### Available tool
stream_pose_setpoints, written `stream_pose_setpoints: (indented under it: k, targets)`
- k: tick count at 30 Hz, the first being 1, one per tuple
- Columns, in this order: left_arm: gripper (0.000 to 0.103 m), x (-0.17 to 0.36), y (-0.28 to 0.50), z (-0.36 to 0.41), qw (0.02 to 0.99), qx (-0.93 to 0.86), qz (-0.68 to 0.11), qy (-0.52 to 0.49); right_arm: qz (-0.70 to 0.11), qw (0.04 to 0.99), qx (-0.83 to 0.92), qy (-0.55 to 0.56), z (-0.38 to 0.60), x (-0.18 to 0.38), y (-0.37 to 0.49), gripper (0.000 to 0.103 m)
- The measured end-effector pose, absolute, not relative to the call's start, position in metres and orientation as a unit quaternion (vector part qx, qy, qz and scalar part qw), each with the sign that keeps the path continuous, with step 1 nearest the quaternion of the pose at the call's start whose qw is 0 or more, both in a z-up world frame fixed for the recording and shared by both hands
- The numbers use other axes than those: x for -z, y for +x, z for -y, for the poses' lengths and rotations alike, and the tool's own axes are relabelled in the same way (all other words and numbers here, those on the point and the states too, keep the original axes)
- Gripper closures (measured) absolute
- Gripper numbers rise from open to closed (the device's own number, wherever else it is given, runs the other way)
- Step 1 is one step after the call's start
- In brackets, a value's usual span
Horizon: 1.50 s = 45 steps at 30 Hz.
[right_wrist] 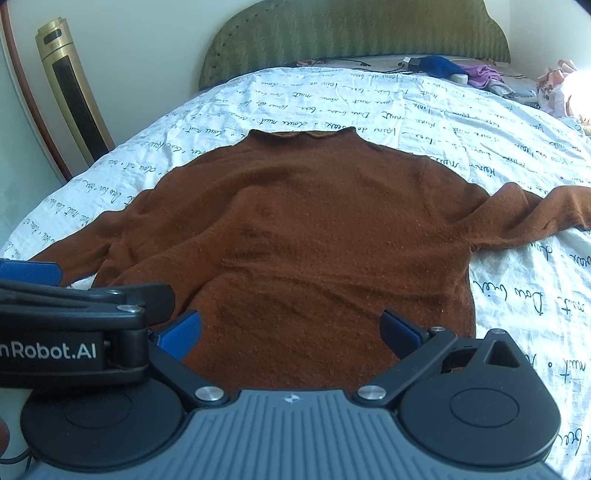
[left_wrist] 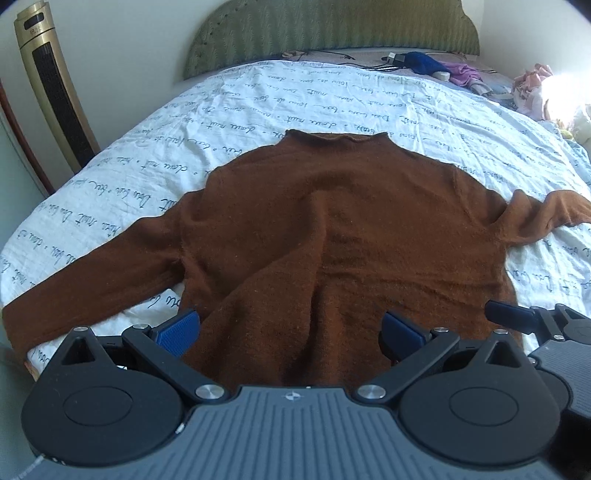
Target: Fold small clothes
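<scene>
A brown knitted sweater [left_wrist: 332,229] [right_wrist: 314,229] lies flat on the bed, collar at the far end, both sleeves spread out to the sides. The hem lies nearest to me. My left gripper [left_wrist: 290,330] hovers over the left part of the hem, jaws wide apart, nothing held. Over the right part of the hem my right gripper [right_wrist: 291,330] is open too. The right gripper's tip [left_wrist: 513,314] shows at the right edge of the left wrist view. The left gripper's body [right_wrist: 74,332] fills the left of the right wrist view.
The bed has a white sheet [left_wrist: 277,103] printed with handwriting and a green headboard [left_wrist: 332,33]. A gold tower fan [left_wrist: 55,92] stands at the left by the wall. Blue and purple clothes [left_wrist: 443,68], cables and pink items [left_wrist: 532,88] lie at the far right.
</scene>
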<state>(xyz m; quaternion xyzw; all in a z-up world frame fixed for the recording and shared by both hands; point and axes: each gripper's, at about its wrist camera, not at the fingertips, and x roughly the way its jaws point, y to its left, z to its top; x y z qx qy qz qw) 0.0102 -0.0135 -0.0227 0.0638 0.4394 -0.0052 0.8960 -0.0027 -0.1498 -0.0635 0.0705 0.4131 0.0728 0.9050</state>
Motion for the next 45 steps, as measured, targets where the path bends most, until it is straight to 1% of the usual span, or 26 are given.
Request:
stream_pose_setpoints:
  k: [3, 6, 10, 13, 16, 19, 21, 23, 24, 26, 27, 29, 30, 33, 36, 37, 38, 39, 42, 43, 45]
  targets:
    - [0.000, 0.028, 0.008, 0.013, 0.890, -0.008, -0.453, 0.056, -0.418, 0.902, -0.088, 0.064, 0.154, 0.069, -0.003, 0.000]
    - [0.000, 0.033, 0.004, -0.006, 0.889, -0.013, -0.458, -0.002, -0.426, 0.897, -0.100, 0.058, 0.156, 0.073, 0.000, 0.000]
    - [0.000, 0.033, -0.003, -0.033, 0.900, -0.012, -0.430, -0.067, -0.428, 0.896, -0.118, 0.026, 0.154, 0.074, 0.004, 0.000]
    - [0.000, 0.031, 0.009, -0.038, 0.887, 0.010, -0.459, -0.045, -0.442, 0.890, -0.112, -0.015, 0.148, 0.078, 0.012, 0.000]
    - [0.000, 0.029, 0.012, -0.047, 0.890, 0.008, -0.455, -0.029, -0.459, 0.882, -0.093, -0.045, 0.142, 0.082, 0.019, 0.000]
    - [0.000, 0.028, 0.007, -0.052, 0.899, 0.022, -0.437, 0.007, -0.448, 0.891, -0.064, -0.034, 0.148, 0.080, 0.015, 0.000]
    - [0.000, 0.031, 0.005, -0.053, 0.905, 0.009, -0.422, 0.052, -0.431, 0.901, -0.047, -0.006, 0.157, 0.069, 0.006, 0.000]
    - [0.000, 0.037, 0.010, -0.060, 0.900, 0.024, -0.432, 0.061, -0.374, 0.927, -0.030, 0.020, 0.170, 0.046, -0.020, 0.000]
    - [0.000, 0.040, 0.012, -0.066, 0.896, 0.035, -0.439, 0.051, -0.339, 0.940, -0.027, 0.012, 0.172, 0.033, -0.035, 0.000]
    - [0.000, 0.047, 0.017, -0.078, 0.889, 0.062, -0.453, 0.025, -0.266, 0.962, 0.005, -0.067, 0.164, 0.012, -0.069, 0.000]
    - [0.000, 0.048, 0.018, -0.083, 0.888, 0.070, -0.455, 0.016, -0.267, 0.956, 0.026, -0.120, 0.157, 0.008, -0.077, 0.000]
    - [0.000, 0.049, 0.021, -0.088, 0.883, 0.086, -0.461, 0.010, -0.312, 0.931, 0.042, -0.188, 0.150, 0.007, -0.088, 0.000]
    - [0.000, 0.049, 0.022, -0.089, 0.881, 0.096, -0.463, 0.013, -0.317, 0.925, 0.049, -0.203, 0.149, 0.004, -0.095, 0.000]
    - [0.000, 0.046, 0.019, -0.092, 0.893, 0.090, -0.439, 0.033, -0.282, 0.927, 0.106, -0.222, 0.152, -0.022, -0.119, 0.000]
    - [0.000, 0.037, 0.012, -0.104, 0.918, 0.096, -0.385, 0.017, -0.180, 0.930, 0.198, -0.252, 0.158, -0.060, -0.146, 0.000]
    - [0.000, 0.035, 0.010, -0.107, 0.924, 0.091, -0.372, 0.000, -0.147, 0.932, 0.231, -0.236, 0.166, -0.069, -0.155, 0.000]
    - [0.000, 0.032, 0.008, -0.110, 0.927, 0.082, -0.365, -0.029, -0.136, 0.936, 0.251, -0.207, 0.180, -0.072, -0.160, 0.000]
    - [0.000, 0.031, 0.006, -0.112, 0.924, 0.087, -0.368, -0.051, -0.148, 0.940, 0.247, -0.182, 0.193, -0.070, -0.158, 0.000]
    - [0.000, 0.028, 0.001, -0.101, 0.906, 0.144, -0.391, -0.074, -0.269, 0.946, 0.161, -0.079, 0.249, -0.042, -0.128, 0.000]
    - [0.000, 0.028, -0.005, -0.096, 0.905, 0.138, -0.394, -0.080, -0.297, 0.945, 0.133, -0.038, 0.266, -0.028, -0.117, 0.000]
    - [0.000, 0.029, -0.017, -0.087, 0.906, 0.131, -0.394, -0.080, -0.319, 0.941, 0.115, 0.021, 0.293, -0.006, -0.102, 0.000]
